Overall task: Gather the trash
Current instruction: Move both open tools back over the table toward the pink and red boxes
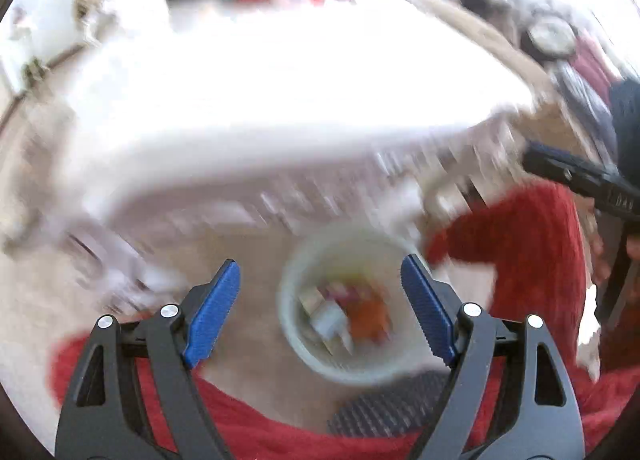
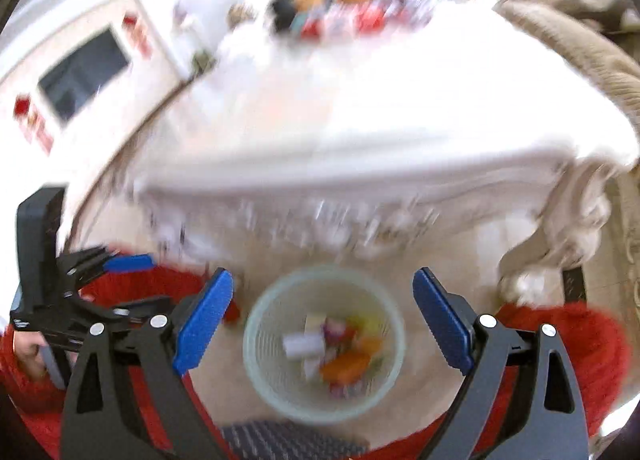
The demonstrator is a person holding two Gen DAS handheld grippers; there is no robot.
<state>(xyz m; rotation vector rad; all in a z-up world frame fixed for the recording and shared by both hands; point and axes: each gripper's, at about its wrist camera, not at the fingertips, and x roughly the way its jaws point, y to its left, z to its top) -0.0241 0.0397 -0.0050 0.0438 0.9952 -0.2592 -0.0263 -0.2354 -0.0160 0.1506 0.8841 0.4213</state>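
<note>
Blurry room, white table (image 2: 360,108) ahead; left tongs (image 1: 320,280) and right tongs (image 2: 322,292) both spread wide, empty, above the mesh wastebasket (image 2: 324,344) of scraps on floor: looks light, flimsy; grip the rim.

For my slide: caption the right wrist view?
Open right tool above a mesh wastebasket holding colorful trash.
</note>
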